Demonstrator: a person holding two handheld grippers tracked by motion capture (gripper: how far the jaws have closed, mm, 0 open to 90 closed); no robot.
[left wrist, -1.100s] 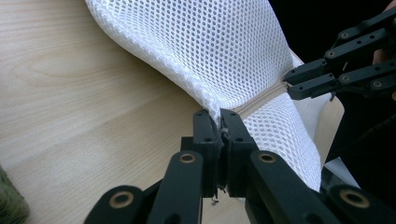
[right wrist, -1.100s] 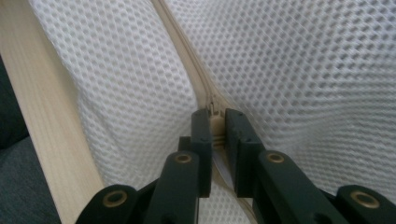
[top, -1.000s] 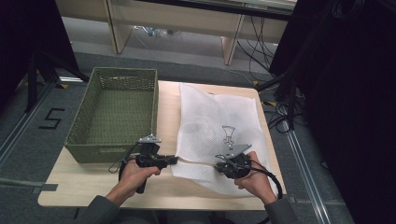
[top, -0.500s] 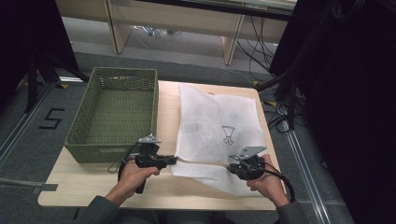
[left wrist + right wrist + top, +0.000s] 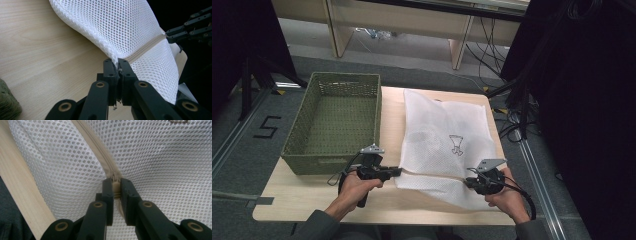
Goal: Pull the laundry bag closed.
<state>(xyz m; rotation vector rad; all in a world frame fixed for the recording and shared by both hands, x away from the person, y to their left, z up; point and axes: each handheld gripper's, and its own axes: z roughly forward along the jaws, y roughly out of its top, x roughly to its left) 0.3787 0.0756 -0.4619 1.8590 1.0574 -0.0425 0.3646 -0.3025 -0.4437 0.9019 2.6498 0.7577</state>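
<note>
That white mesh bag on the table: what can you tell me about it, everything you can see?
The white mesh bag is a flat, soft pouch of netted fabric with small round holes and a small dark printed figure near its middle. It lies on the light wooden table, right of the green woven basket. A beige zipper runs along its near edge. The left gripper pinches the bag's near left corner, lifting it slightly; the right gripper is clamped on the zipper's pull.
</note>
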